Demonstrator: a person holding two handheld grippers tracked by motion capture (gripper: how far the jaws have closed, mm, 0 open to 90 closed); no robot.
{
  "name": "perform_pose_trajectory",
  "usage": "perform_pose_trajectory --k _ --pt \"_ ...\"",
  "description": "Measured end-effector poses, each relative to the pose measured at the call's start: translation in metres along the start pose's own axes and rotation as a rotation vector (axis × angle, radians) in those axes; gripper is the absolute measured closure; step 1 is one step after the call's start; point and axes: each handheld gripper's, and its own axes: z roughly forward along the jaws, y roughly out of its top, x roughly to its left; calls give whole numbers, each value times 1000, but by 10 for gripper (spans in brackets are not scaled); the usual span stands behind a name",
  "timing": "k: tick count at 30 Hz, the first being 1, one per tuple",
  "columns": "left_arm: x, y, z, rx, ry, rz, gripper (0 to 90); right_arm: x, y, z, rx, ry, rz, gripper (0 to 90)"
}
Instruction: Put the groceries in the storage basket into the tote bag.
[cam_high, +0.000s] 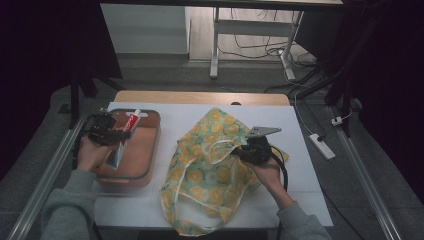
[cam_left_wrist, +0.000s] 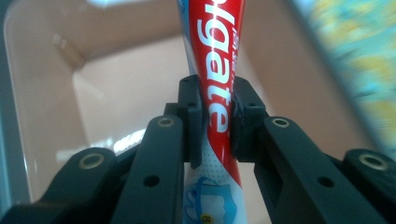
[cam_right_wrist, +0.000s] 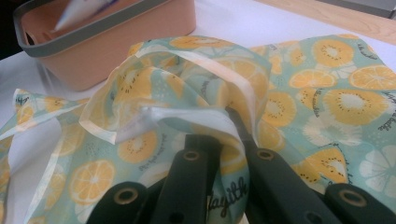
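A red, white and blue toothpaste tube (cam_high: 125, 140) hangs tilted over the orange bin (cam_high: 145, 150) at the table's left. My left gripper (cam_high: 120, 135) is shut on the tube, and in the left gripper view its pads (cam_left_wrist: 194, 116) press both sides of the toothpaste tube (cam_left_wrist: 215, 93) above the bin's inside (cam_left_wrist: 116, 93). A fabric bag printed with lemon slices (cam_high: 210, 165) lies in the middle of the table. My right gripper (cam_high: 242, 152) is shut on the bag's rim, and the cloth (cam_right_wrist: 187, 102) is bunched over its jaws, with a handle loop standing up.
The white mat (cam_high: 300, 165) covers the table, with a wooden strip (cam_high: 200, 97) at the far edge. The orange bin (cam_right_wrist: 116, 42) stands just left of the bag. A power strip (cam_high: 322, 145) and cables lie on the floor at right.
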Motion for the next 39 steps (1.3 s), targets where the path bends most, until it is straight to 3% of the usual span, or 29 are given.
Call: perform_pose_trajectory --k 7,12,21,29,35,39 --pt "-26 6 -42 -151 -108 75 765 -3 1 -1 -11 -4 5 881" --pt "-54 6 -58 -194 -214 148 765 -5 2 0 -15 -7 13 881" --pt "-95 -1 -55 -204 -389 246 765 -7 2 -2 -21 -9 14 881" --pt "-129 -5 -47 -174 -468 346 766 -9 2 -4 -30 -14 20 881" --pt "-157 -7 -43 -162 -490 413 766 -9 4 -5 -38 -12 22 881" --pt "-172 -9 -34 -127 -508 446 765 -8 6 -6 -47 -10 22 881"
